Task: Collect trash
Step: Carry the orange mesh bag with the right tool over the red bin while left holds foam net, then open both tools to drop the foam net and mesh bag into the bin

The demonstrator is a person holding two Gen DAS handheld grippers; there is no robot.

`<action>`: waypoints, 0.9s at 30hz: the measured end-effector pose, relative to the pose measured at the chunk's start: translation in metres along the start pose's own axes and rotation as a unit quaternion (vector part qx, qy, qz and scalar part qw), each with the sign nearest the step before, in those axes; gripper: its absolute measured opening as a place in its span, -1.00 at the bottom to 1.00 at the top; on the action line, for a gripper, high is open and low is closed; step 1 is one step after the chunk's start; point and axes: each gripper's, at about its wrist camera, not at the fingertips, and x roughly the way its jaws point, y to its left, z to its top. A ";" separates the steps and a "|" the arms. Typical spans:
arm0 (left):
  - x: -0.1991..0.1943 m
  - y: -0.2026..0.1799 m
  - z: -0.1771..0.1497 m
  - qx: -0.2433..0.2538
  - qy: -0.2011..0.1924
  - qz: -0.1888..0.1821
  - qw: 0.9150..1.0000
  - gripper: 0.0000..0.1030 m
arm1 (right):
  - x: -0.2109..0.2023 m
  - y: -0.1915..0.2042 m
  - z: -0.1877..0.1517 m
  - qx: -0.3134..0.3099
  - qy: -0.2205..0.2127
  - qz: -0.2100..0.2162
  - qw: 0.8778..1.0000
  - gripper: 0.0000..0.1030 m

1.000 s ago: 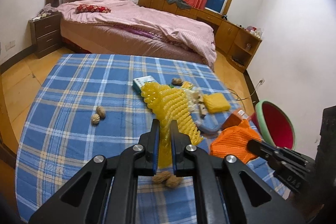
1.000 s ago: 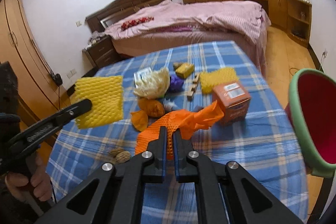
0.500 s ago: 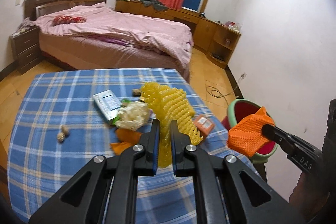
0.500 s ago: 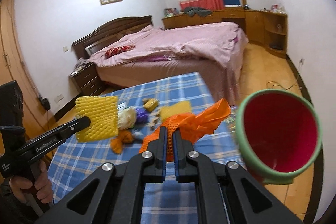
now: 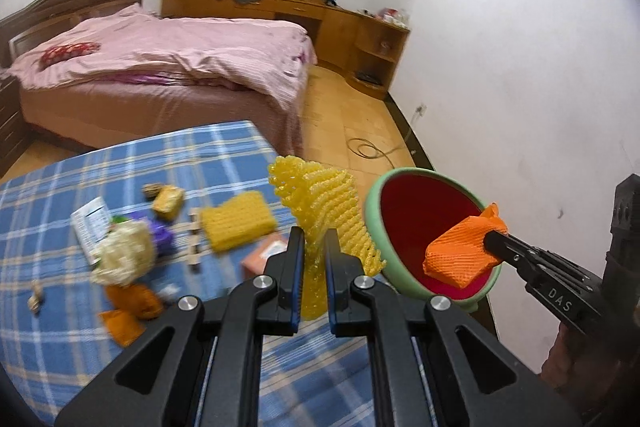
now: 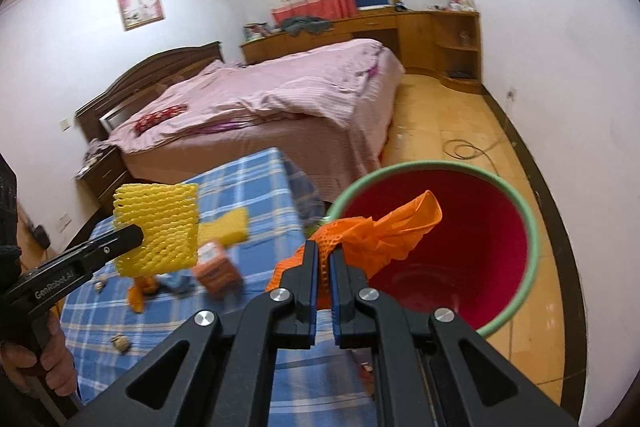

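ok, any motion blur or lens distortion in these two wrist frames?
Left wrist: trash on the blue checked tablecloth smears with motion blur; yellow foam fruit net stays sharp. Right wrist: small orange carton blurs; orange mesh net stays sharp. Both: fisheye bends walls, dark corners.

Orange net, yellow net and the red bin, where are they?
orange foam net (image 5: 460, 255): left wrist view, middle of its mesh.
yellow foam net (image 6: 160, 227): right wrist view, middle of its mesh.
red bin (image 6: 460, 247): right wrist view, inner wall.
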 end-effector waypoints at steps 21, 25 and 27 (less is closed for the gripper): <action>0.126 -0.086 0.003 0.078 0.084 -0.027 0.993 -0.84 | 0.070 -0.096 -0.007 0.042 0.052 -0.080 0.995 -0.85; 0.135 -0.091 0.002 0.079 0.093 -0.028 0.992 -0.83 | 0.073 -0.103 -0.009 0.045 0.055 -0.082 0.994 -0.78; 0.138 -0.093 0.003 0.078 0.099 -0.030 0.992 -0.77 | 0.073 -0.105 -0.009 0.045 0.054 -0.084 0.994 -0.78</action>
